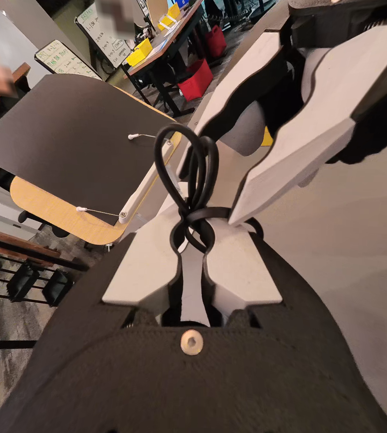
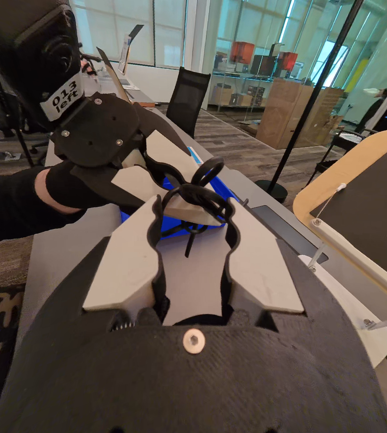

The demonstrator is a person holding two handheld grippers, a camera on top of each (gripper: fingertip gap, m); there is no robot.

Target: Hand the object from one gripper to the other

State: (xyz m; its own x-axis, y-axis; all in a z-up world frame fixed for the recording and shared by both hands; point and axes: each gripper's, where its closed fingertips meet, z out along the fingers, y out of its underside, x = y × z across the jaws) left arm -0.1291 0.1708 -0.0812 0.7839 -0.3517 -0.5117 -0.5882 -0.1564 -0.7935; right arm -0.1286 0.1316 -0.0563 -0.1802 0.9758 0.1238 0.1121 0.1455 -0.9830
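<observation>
A black cable bundle (image 1: 207, 168), coiled in loops and tied with a black strap, is pinched in the round notch of my left gripper (image 1: 193, 226), which is shut on it. My right gripper (image 1: 208, 180) comes in from the upper right, open, with one pale finger on each side of the loops. In the right wrist view my right gripper (image 2: 194, 201) is open with the cable bundle (image 2: 194, 189) between its fingertips. The left gripper (image 2: 200, 194) reaches in from the left, held by a black-gloved hand (image 2: 70, 187). One cable end hangs down.
A blue bin (image 2: 220, 187) sits on the grey table (image 2: 70, 234) just below the grippers. A wooden board with a black panel (image 2: 363, 187) stands at the right; it also shows in the left wrist view (image 1: 70, 140). A black chair (image 2: 187, 98) stands beyond the table. Some 4 cm of space lies between my two pairs of fingers.
</observation>
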